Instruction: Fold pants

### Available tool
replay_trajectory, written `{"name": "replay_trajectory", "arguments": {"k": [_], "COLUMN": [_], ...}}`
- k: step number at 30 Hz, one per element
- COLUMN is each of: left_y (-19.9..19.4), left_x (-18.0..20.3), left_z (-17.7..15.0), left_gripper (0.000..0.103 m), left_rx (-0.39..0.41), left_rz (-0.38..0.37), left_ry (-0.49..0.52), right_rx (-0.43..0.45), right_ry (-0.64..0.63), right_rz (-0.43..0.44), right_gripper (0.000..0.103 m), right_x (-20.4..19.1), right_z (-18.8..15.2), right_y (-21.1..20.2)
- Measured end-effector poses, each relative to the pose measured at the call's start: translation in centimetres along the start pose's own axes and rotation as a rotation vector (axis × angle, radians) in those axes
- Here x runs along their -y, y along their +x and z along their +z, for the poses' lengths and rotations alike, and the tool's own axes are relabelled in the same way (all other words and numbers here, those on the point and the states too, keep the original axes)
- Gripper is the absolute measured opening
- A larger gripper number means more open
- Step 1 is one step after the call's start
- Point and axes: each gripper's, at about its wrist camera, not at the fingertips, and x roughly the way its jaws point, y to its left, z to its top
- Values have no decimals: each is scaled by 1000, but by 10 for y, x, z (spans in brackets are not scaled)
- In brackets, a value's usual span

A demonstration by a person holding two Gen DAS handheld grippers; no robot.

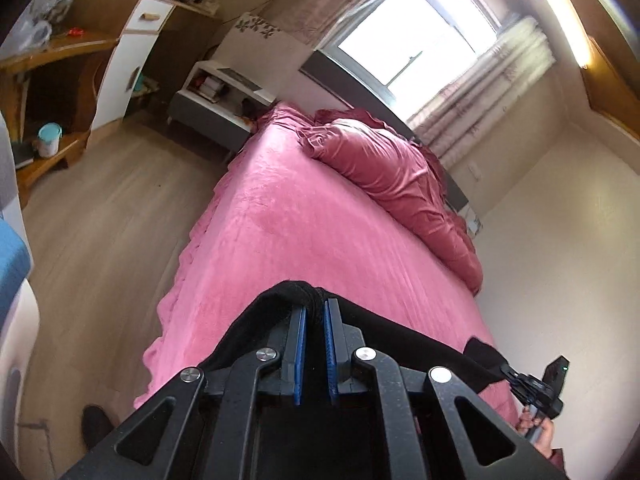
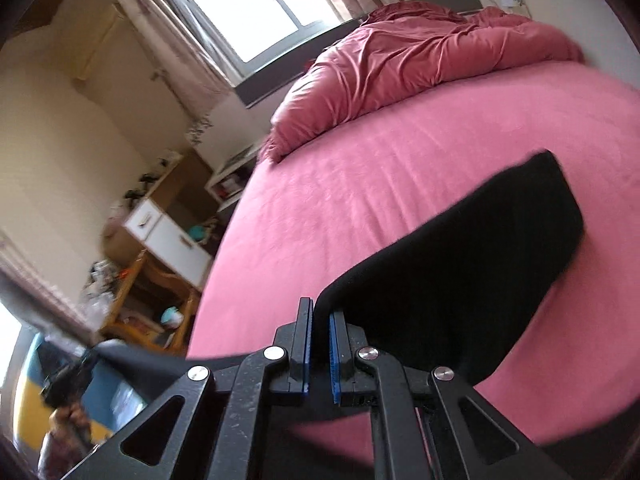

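Observation:
The black pants (image 2: 480, 256) hang stretched above the pink bed (image 1: 304, 232), held up at two spots. In the left wrist view my left gripper (image 1: 316, 304) is shut on a bunched edge of the pants (image 1: 280, 300), and the cloth runs off to the lower right. There it ends at my right gripper (image 1: 510, 372), held by a hand. In the right wrist view my right gripper (image 2: 320, 308) is shut on a corner of the cloth. One part droops right over the bed. A taut strip leads left to the blurred left gripper (image 2: 94, 354).
A crumpled pink duvet (image 1: 384, 168) lies at the head of the bed under the window (image 1: 416, 40). A white nightstand (image 1: 216, 96) and a wooden desk with a white cabinet (image 1: 120, 60) stand beyond the wood floor (image 1: 100, 220). A wall (image 1: 560, 240) borders the bed's far side.

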Motion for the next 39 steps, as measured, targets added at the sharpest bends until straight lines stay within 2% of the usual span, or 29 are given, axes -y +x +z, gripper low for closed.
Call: {"name": "replay_trajectory", "arguments": {"k": [5,8,12,18,24,29,33,39], "left_y": [-33,-50,-69,-75,-78,-67,-61,-70], "left_x": [-7,-17,-41,-69,-75,-81,-94,-98], "left_z": [-42,-68,-111,-170,-182,-194,-201,-197], "left_gripper": [8,8,8,8,8,8,9,23], "left_rx": [-6,-24,-63,-156,-177,-248,-293,-322], "left_rz": [-24,-7,24,100,121,186,220,281], "left_ry": [-9,-31,-101,-167,-184,-163,-189,-191], "right_rx": [-48,-83,-151,-241,-251,-226,-275,-304], "right_ry": [17,34,32,39,37,31,28,75], "right_rz": [28,27,-4,-66,-101,-113,-166,-188], "right_gripper": [7,7,7,7,6,6,6,6], "right_x": [10,20,23,40,47,45,52,68], "right_z": [-76,-121,-168,-212,-225,-225,-239,-252], "right_y": [-46,-72,-76,-64,-64,-70,-62,-50]}}
